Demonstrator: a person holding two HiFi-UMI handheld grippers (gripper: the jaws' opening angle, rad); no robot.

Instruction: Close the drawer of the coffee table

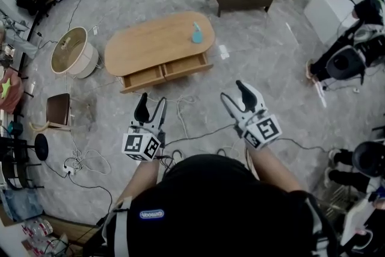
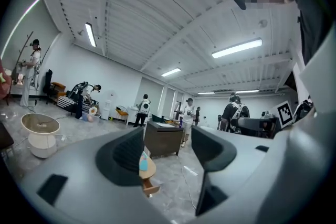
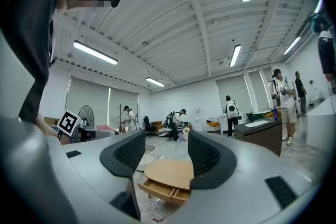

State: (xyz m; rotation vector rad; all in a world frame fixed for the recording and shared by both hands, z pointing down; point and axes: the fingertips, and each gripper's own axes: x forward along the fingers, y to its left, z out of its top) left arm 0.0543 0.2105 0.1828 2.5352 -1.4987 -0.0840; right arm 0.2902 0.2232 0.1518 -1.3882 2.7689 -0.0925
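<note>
Left tongs (image 1: 151, 104): jaws wide apart, nothing between the pads, touching nothing. In the left gripper view (image 2: 167, 149) only floor and distant furniture show through the gap; one end of the coffee table and a blue bottle (image 2: 143, 163) appear past the left pad.

Right tongs (image 1: 233, 93): jaws also wide apart, empty, in contact with nothing. The right gripper view (image 3: 166, 152) shows the coffee table (image 3: 169, 173) framed in the gap, far beyond the pads.

Both tongs are held in front of the person's body, side by side but apart, pointing toward the table.

Coffee table (image 1: 159, 39): oval, light wood, standing on the grey floor (image 1: 252, 45) well apart from both tongs. The side facing the person has two drawers side by side. One drawer (image 1: 143, 77) and the second drawer (image 1: 186, 65) both stand pulled out, their insides visible from above. The blue bottle (image 1: 197, 33) stands upright on the worktop, toward its right end.

Cables (image 1: 180, 111) lie on the floor between table and tongs.
</note>
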